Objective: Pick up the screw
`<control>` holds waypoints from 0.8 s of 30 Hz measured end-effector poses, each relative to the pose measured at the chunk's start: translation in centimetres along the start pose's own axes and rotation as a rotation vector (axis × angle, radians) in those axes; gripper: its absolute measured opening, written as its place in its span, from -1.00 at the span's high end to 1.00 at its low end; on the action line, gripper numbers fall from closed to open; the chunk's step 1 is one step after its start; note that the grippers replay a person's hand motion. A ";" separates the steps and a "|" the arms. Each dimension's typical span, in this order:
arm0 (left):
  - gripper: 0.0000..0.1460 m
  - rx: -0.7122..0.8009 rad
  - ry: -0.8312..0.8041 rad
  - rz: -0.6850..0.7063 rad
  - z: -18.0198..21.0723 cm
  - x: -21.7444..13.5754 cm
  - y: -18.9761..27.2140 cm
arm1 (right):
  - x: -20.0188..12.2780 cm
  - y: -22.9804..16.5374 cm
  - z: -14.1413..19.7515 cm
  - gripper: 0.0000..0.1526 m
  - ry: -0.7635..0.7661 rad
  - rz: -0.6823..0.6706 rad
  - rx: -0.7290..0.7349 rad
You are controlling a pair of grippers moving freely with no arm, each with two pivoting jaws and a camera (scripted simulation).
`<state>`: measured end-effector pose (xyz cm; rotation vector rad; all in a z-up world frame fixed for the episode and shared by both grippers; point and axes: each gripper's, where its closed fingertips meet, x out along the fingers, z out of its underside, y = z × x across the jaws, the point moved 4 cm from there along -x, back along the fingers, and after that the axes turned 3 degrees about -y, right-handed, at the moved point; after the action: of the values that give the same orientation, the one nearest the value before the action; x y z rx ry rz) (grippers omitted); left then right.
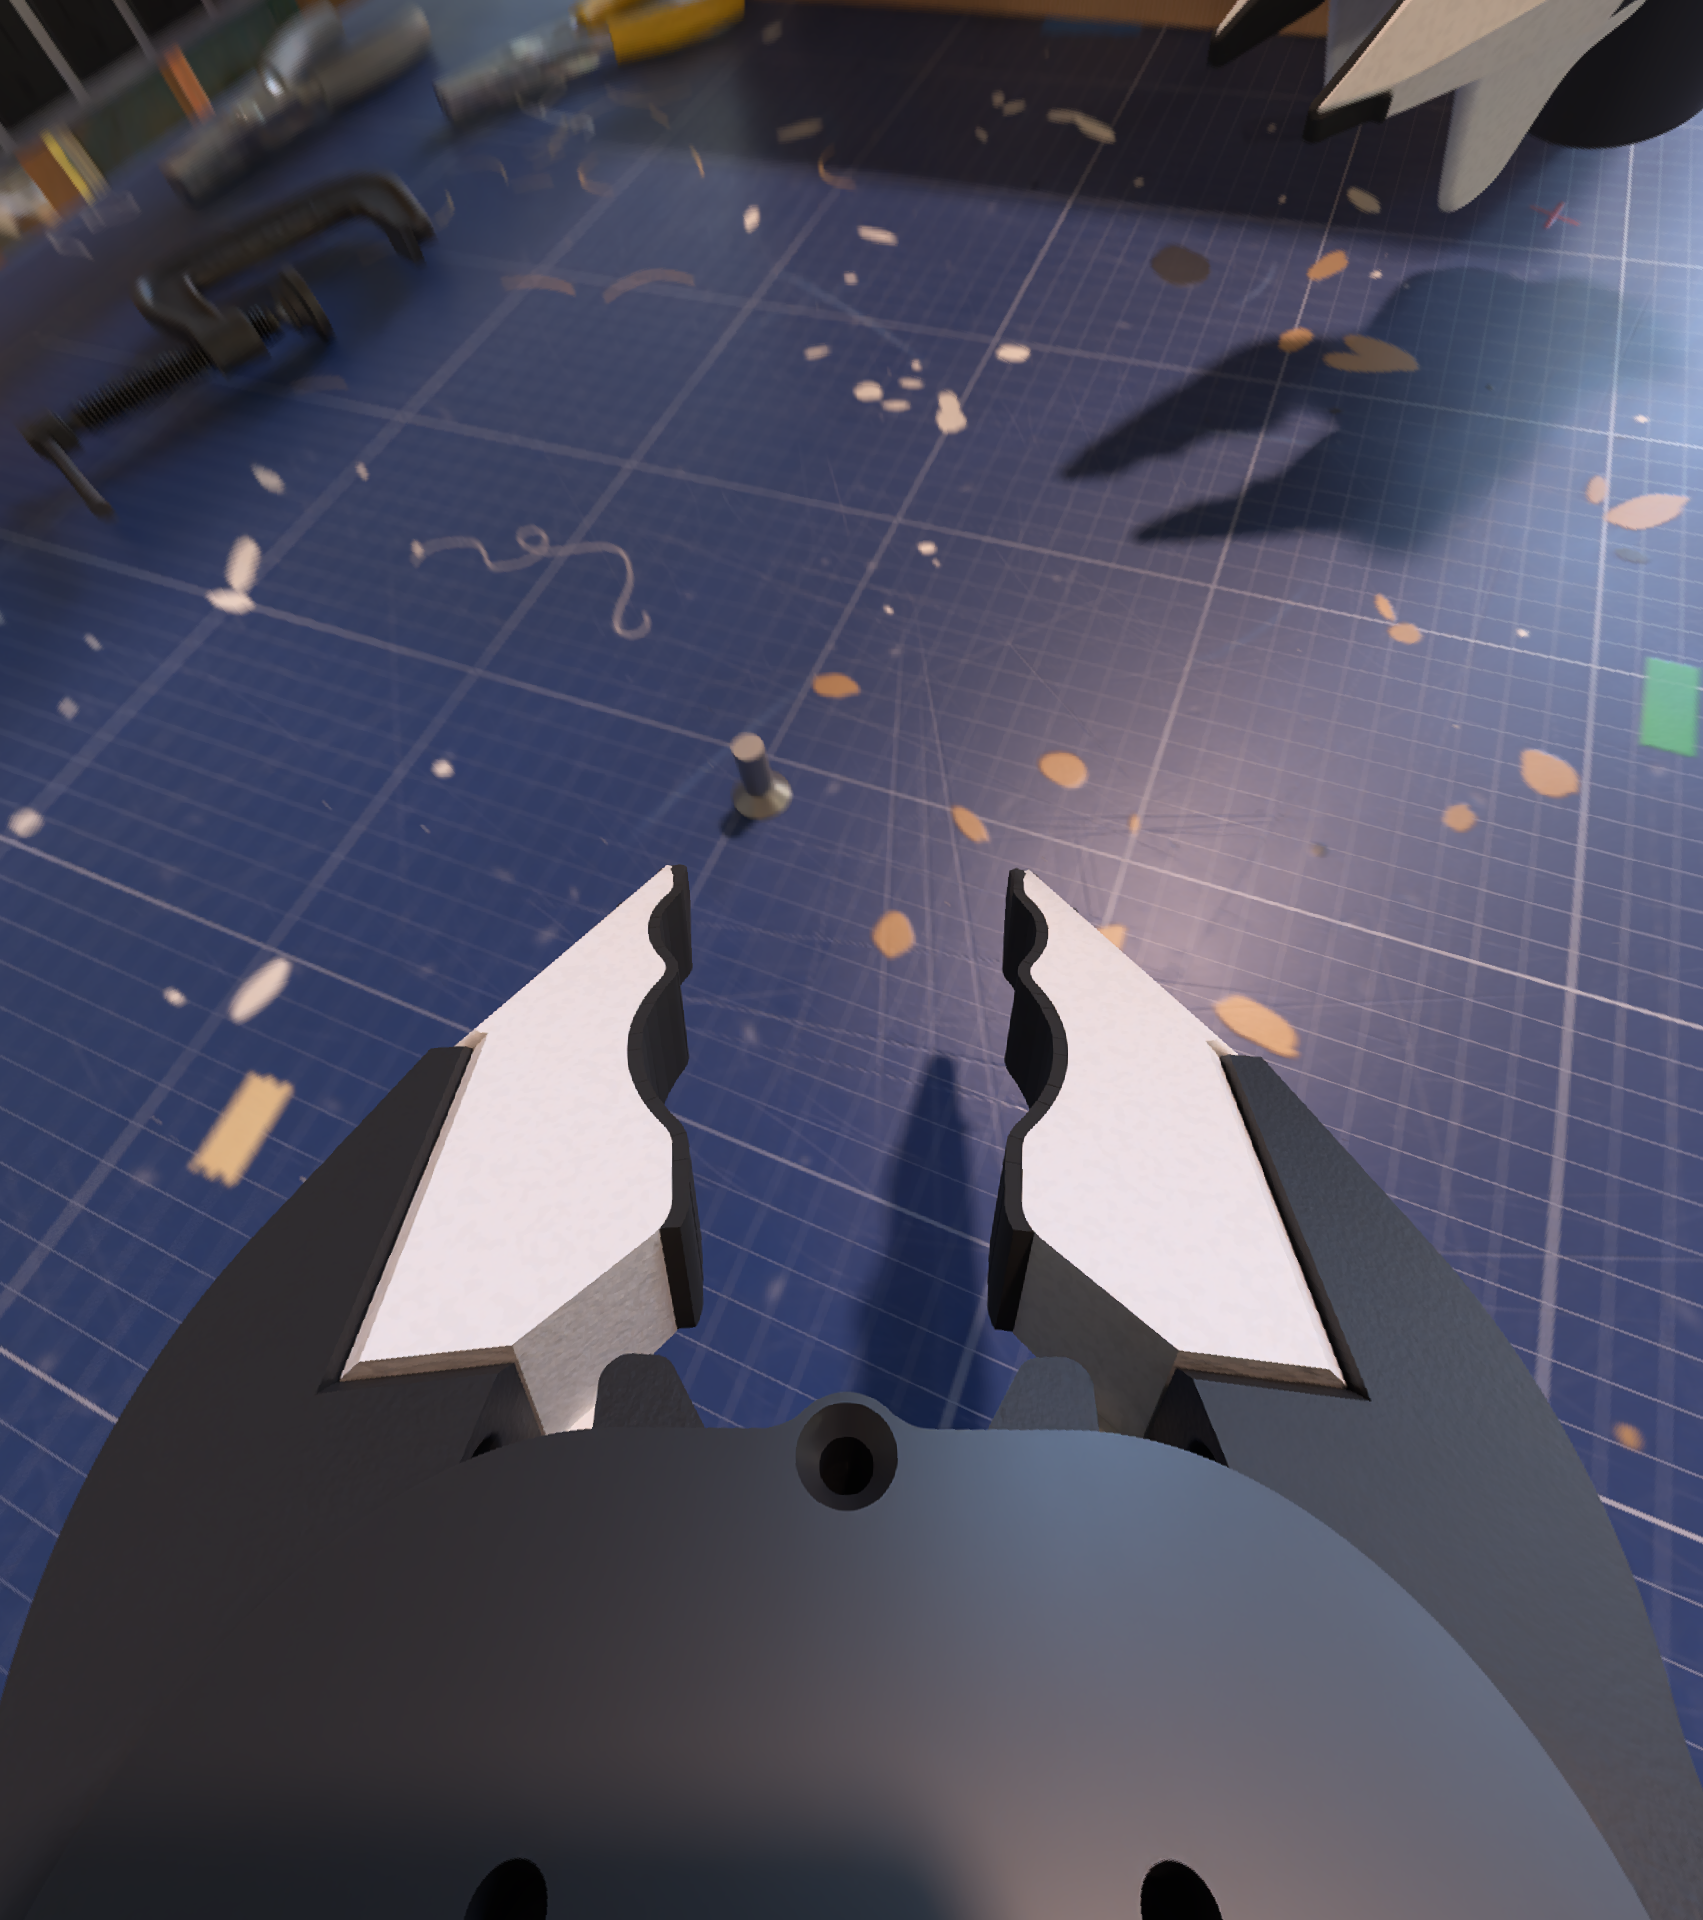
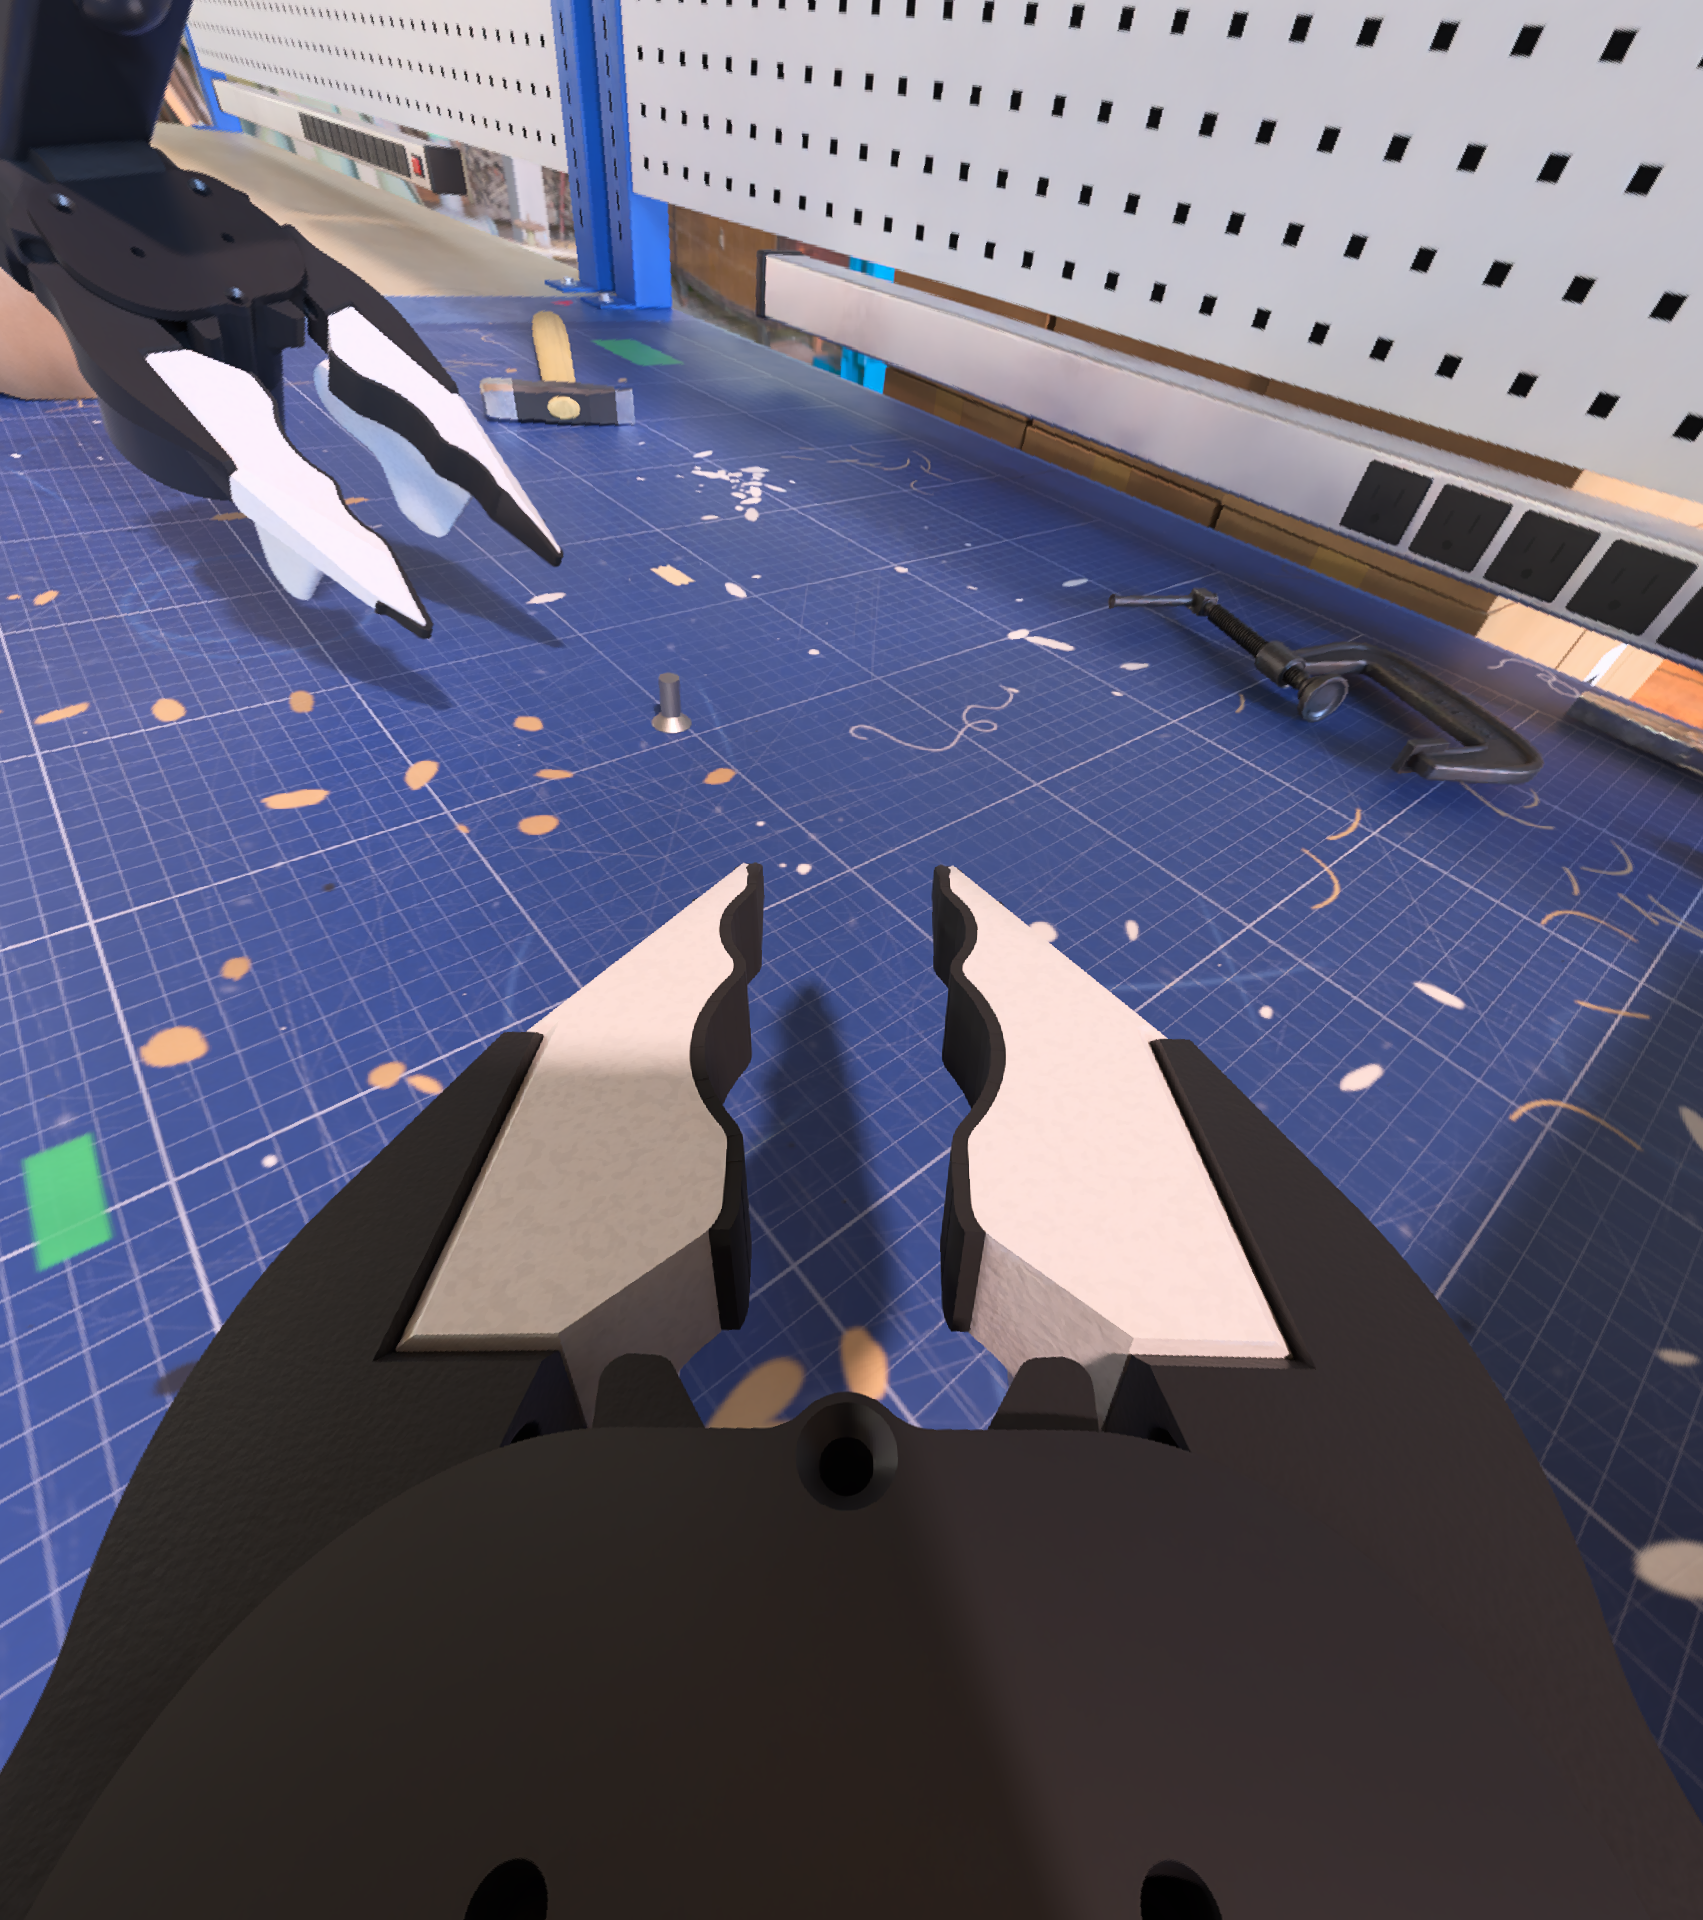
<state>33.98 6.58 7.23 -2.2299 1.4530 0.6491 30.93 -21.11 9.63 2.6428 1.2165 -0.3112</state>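
A small grey metal screw (image 1: 751, 774) stands head-down, shank up, on the blue cutting mat (image 1: 411, 987). My left gripper (image 1: 847, 883) is open and empty, hovering above the mat with the screw just ahead of its left fingertip. In the right wrist view the screw (image 2: 669, 704) stands ahead and slightly left of my right gripper (image 2: 847, 878), which is open and empty. The left gripper (image 2: 494, 592) also shows there, tilted down at the upper left, its tips short of the screw. The right gripper (image 1: 1273, 83) shows at the top right of the left wrist view.
A black C-clamp (image 1: 234, 322) (image 2: 1366, 691) lies on the mat. A hammer (image 2: 556, 390) lies near the blue post (image 2: 608, 156). A pegboard (image 2: 1242, 156) and a power strip (image 2: 1553, 561) line the back. Tools (image 1: 327, 83) lie at the far edge. Wood chips, tape and green patches (image 2: 66, 1200) litter the mat.
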 end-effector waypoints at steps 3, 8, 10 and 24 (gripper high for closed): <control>0.18 0.079 0.069 -0.028 -0.8 0.3 -0.9 | 0.2 0.9 0.1 0.58 0.009 -0.005 -0.019; 0.25 0.174 0.133 -0.081 -1.4 1.1 -1.2 | 0.8 1.9 0.5 0.59 0.011 -0.063 0.032; 0.30 0.196 0.152 -0.085 -1.4 1.2 -1.2 | 0.9 1.9 0.3 0.58 0.027 -0.098 0.058; 0.29 0.213 0.045 -0.044 -0.6 2.6 -0.8 | 0.6 1.7 0.1 0.60 0.061 -0.160 0.116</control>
<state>35.73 4.69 6.26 -2.1166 1.4181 0.4115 32.66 -21.76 9.57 2.6742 1.4762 -0.3399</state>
